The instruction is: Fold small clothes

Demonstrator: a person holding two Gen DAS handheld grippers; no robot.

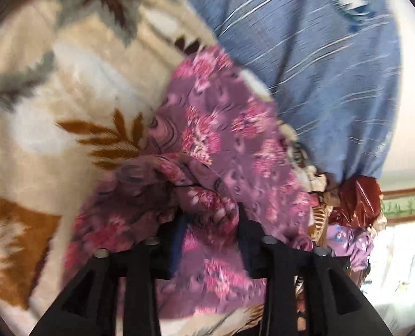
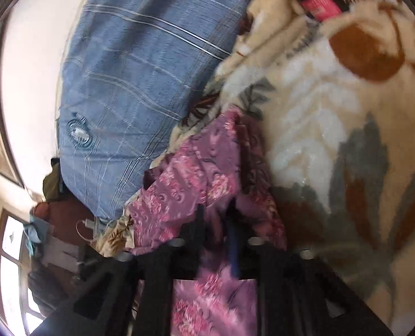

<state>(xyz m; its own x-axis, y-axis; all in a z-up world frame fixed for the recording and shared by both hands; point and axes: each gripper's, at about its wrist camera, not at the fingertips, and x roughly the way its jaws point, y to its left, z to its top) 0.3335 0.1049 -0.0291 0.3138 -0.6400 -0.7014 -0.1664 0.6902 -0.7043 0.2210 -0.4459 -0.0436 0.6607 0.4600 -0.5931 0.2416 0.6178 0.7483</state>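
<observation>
Letting go, it seems (blur hides contact): both the left gripper (image 1: 210, 212) and right gripper (image 2: 217, 210) stand part-open around the garment (image 1: 221, 140) on the blanket (image 1: 53, 140). Next: regrasp an edge.

Blue pillow (image 1: 305, 56) crowds the purple garment (image 1: 221, 140); blanket (image 1: 53, 112) leftward lies open.

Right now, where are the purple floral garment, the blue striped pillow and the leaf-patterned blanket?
purple floral garment (image 1: 229, 140): left wrist view, its flat middle.
blue striped pillow (image 2: 140, 84): right wrist view, centre of its face.
leaf-patterned blanket (image 1: 67, 98): left wrist view, pale patch left of the garment.
</observation>
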